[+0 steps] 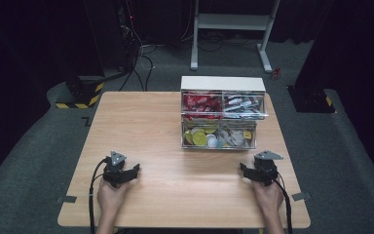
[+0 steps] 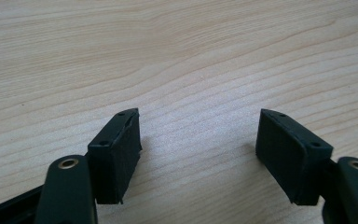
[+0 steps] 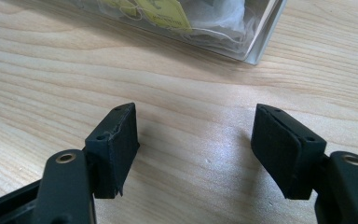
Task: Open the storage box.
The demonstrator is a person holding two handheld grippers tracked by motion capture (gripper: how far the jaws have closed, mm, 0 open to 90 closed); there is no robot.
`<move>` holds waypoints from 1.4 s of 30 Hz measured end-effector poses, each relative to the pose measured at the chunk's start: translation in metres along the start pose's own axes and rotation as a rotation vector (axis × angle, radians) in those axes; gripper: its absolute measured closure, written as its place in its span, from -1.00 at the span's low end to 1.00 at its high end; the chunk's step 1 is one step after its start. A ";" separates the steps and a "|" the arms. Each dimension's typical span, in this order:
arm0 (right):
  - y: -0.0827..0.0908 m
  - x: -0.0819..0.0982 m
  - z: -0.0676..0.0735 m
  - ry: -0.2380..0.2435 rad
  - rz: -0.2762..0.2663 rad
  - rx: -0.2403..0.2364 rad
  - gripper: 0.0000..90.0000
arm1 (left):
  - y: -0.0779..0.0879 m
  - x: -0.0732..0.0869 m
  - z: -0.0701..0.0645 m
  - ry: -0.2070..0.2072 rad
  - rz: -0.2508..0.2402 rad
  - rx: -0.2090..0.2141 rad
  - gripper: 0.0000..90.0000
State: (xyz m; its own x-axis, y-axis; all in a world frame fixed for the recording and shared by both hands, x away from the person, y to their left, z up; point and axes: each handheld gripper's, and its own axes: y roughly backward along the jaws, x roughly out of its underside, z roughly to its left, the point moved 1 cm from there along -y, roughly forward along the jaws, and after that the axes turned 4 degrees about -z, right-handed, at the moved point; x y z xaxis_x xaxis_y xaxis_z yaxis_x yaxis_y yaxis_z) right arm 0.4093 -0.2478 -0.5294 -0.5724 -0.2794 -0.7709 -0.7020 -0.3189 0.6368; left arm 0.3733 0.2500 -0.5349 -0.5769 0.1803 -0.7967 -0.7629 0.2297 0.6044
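Dark room, grey carpet, wooden bench (image 1: 175, 195) filled the middle of the high view. Clear drawer organizer (image 1: 222, 114) with a white top sat at upper centre-right of the bench. Upper drawers held red and silver packets (image 1: 202, 103), lower left drawer held round yellow-green items (image 1: 199, 138), lower right held pale sachets with a yellow tag (image 1: 237, 136).

Left gripper (image 1: 122, 171) rested on the bench at lower left of the high view, held by the person's left hand (image 1: 110, 196), well apart from the organizer. Its own view showed the jaws spread wide over bare wood grain, nothing between them.

Right gripper (image 1: 250, 172) sat at lower right, held by the right hand (image 1: 269, 196), near the organizer's front right corner but not touching. Right gripper view had the jaws wide, bare wood between them, and the organizer's clear corner (image 3: 254, 44) with a yellow tag across the top of the frame.
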 end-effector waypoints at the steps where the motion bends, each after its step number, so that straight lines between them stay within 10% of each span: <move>1: 0.000 0.000 0.000 0.000 0.000 -0.001 -0.32 | 0.000 0.000 0.000 0.001 0.000 0.000 -0.31; 42: 0.015 0.007 -0.003 -0.067 -0.056 -0.019 -0.14 | 0.001 0.000 0.001 0.004 0.004 0.004 -0.33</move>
State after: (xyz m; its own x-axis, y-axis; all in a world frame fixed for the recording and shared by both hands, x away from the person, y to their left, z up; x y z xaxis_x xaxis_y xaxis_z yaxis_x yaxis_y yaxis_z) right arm 0.3963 -0.2567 -0.5254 -0.5602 -0.1996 -0.8040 -0.7259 -0.3493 0.5925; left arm 0.3728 0.2508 -0.5347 -0.5809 0.1777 -0.7944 -0.7593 0.2332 0.6075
